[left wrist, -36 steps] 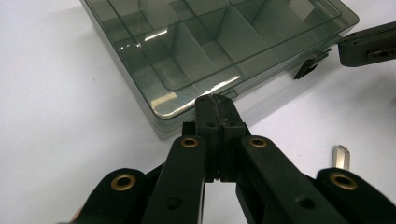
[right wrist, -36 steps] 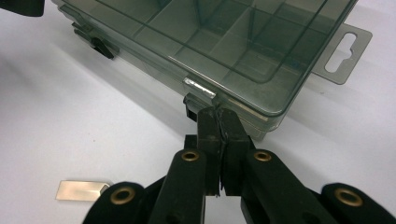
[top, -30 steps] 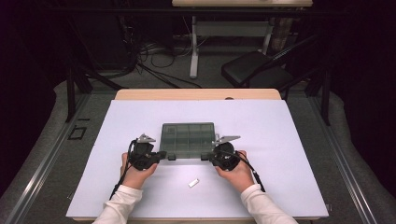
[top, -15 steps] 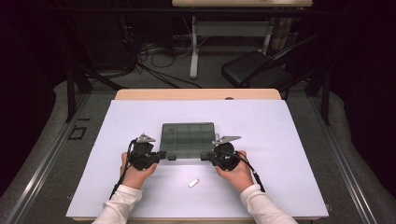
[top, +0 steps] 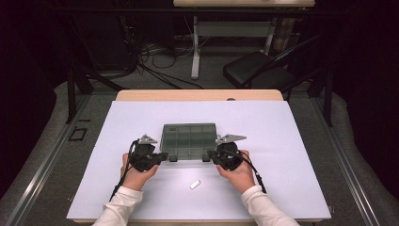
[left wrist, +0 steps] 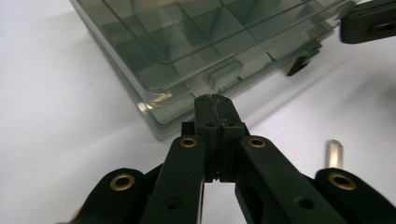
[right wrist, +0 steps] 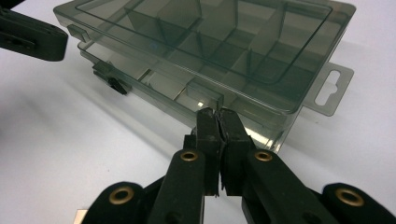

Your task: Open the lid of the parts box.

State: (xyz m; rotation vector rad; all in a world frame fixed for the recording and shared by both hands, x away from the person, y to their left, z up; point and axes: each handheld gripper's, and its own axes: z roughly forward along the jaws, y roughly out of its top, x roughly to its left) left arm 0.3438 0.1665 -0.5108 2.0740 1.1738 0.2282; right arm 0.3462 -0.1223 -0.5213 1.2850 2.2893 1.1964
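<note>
Clear divided box (top: 189, 140) flat on counter (top: 291, 141), lid still down. Left gripper (left wrist: 215, 99) and right gripper (right wrist: 216, 113), jaws pressed together, nothing held, tips at front-edge latches. Likely opening box: latches not yet undone. Small metal piece (top: 195, 184) lies nearby.

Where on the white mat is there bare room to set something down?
Bare mat lies left, right and behind the compartment box. The near strip is crowded: the left gripper and right gripper sit at the box's front edge, with a small metal piece between the forearms.
</note>
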